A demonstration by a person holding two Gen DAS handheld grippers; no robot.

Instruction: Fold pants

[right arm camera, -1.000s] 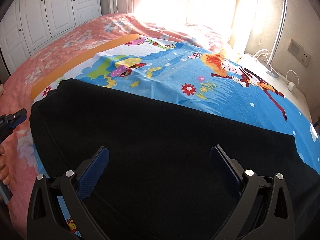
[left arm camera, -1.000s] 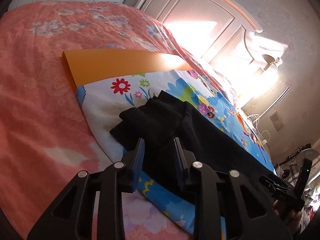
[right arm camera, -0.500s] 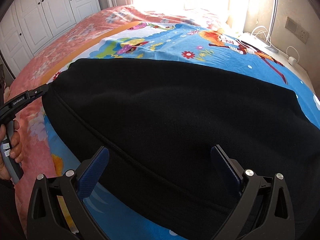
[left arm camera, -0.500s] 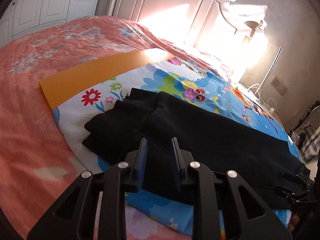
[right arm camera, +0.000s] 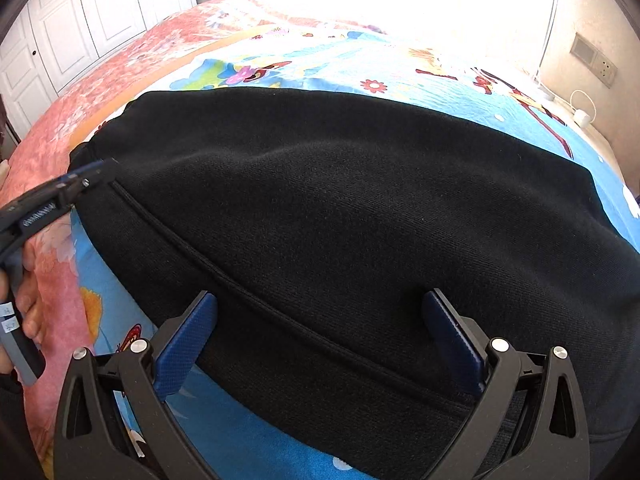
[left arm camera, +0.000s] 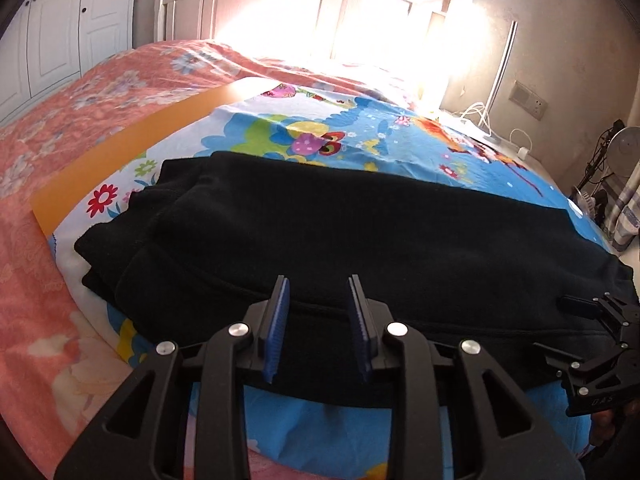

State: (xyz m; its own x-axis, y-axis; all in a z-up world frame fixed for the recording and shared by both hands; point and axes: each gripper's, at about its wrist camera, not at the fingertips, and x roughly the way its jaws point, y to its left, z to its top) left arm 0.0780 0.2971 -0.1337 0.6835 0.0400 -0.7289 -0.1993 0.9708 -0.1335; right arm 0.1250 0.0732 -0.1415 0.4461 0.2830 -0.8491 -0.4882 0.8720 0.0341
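Two handheld grippers poised over black pants (left arm camera: 360, 236) spread on a cartoon-print sheet (left arm camera: 360, 136).

The pants lie flat across the centre of both views, on the blue sheet that covers a pink floral bedspread (left arm camera: 48, 152); an orange sheet border (left arm camera: 120, 152) crosses the left wrist frame's upper left. The left gripper (left arm camera: 318, 292), lower centre, has its blue pads narrowly apart and opening above the seam, with nothing pinched. The right gripper (right arm camera: 320, 320) stands wide open over the fabric, gripping nothing. Lettering on the gripper bodies at the frame edges is too blurred to read. A white headboard (left arm camera: 192, 4) stands behind.
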